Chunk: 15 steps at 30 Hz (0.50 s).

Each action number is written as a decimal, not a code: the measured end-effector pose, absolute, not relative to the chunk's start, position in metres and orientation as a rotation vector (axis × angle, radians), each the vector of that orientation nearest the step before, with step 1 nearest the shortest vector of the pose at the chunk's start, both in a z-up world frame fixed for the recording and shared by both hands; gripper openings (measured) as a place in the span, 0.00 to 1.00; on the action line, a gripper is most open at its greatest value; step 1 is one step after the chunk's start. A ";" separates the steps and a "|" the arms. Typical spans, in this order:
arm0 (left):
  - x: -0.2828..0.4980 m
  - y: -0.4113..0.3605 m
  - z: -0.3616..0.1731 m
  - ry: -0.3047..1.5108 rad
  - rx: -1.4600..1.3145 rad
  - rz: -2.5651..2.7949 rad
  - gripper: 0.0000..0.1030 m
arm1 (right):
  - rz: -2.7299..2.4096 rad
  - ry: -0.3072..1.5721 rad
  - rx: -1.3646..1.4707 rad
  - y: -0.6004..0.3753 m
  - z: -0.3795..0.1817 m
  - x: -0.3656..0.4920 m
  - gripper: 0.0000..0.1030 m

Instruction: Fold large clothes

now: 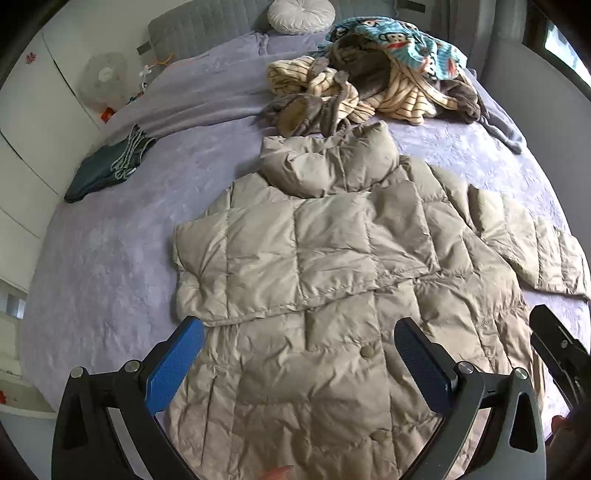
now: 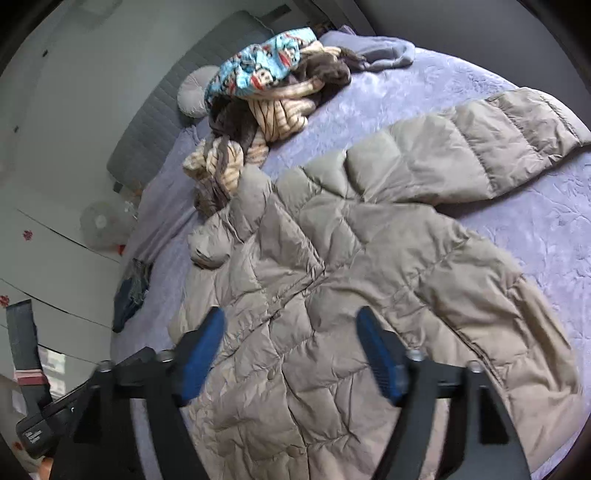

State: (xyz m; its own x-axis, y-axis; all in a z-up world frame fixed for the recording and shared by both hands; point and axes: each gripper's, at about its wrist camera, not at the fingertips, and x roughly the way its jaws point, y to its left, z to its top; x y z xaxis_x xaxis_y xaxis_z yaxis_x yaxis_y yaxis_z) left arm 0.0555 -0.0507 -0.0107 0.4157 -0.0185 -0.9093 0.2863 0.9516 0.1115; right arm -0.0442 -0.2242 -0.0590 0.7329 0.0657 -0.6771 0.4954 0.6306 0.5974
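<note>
A large beige quilted puffer jacket (image 1: pixel 332 277) lies flat on the purple bedspread (image 1: pixel 110 258), collar toward the headboard. Its left sleeve (image 1: pixel 280 254) is folded across the chest. Its right sleeve (image 2: pixel 480 147) stretches out to the side. My left gripper (image 1: pixel 299 332) is open and empty, hovering above the jacket's lower front. My right gripper (image 2: pixel 290 321) is open and empty above the jacket's (image 2: pixel 351 295) middle. The right gripper also shows at the right edge of the left wrist view (image 1: pixel 557 347).
A pile of unfolded clothes (image 1: pixel 373 81), striped, brown and blue-patterned, lies near the headboard. A folded dark garment (image 1: pixel 107 166) rests at the bed's left edge. A round white cushion (image 1: pixel 301 14) sits by the headboard. A fan (image 1: pixel 105 79) and white cabinets stand left of the bed.
</note>
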 end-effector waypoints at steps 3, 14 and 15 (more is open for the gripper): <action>0.051 -0.058 -0.013 1.138 0.286 -0.196 1.00 | -0.248 0.724 0.902 -0.229 -0.064 -0.049 0.81; 0.061 -0.034 -0.033 1.166 0.299 -0.233 1.00 | -0.130 0.698 0.906 -0.206 -0.075 -0.016 1.00; 0.064 -0.030 -0.036 1.163 0.306 -0.235 1.00 | -0.122 0.711 0.904 -0.204 -0.077 -0.013 1.00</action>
